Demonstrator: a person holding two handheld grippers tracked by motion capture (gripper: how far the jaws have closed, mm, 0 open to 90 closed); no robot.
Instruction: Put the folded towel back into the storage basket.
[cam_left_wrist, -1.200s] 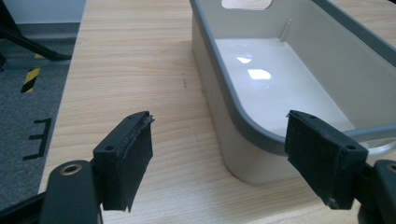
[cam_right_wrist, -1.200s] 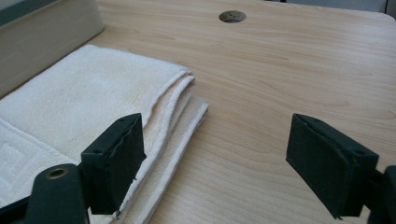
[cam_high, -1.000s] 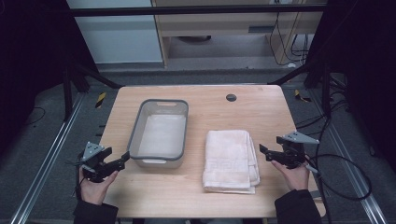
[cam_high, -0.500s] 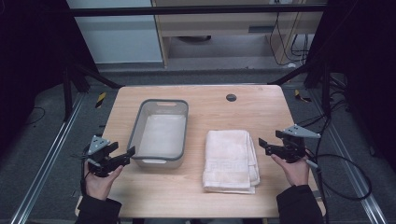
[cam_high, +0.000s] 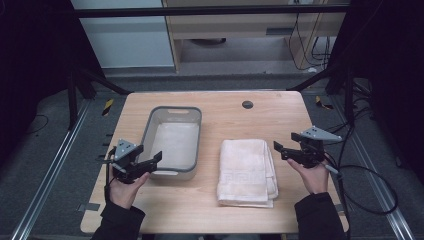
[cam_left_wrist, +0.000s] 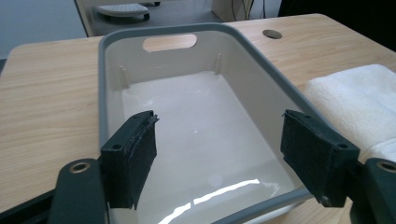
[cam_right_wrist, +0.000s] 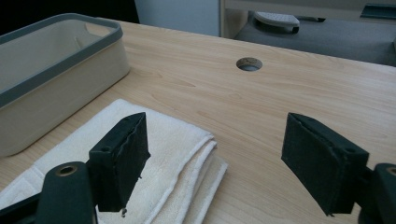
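High view: wooden table (cam_high: 220, 210) on grey floor, basin (cam_high: 172, 172) left, folded towel (cam_high: 247, 170) right, bare wood around; left gripper (cam_high: 152, 162) spread and empty, right gripper (cam_high: 280, 150) spread but narrowing.

My wooden desk (cam_high: 220, 205) carries a grey-rimmed bin (cam_high: 172, 141) toward its left edge and a folded white towel (cam_high: 246, 171) beside it, nearer the right edge

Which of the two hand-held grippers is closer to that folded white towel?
The right. The right gripper hovers just off the folded towel's right edge, jaws open. The left gripper is across the table, at the near end of the grey-rimmed bin, which lies between it and the towel.
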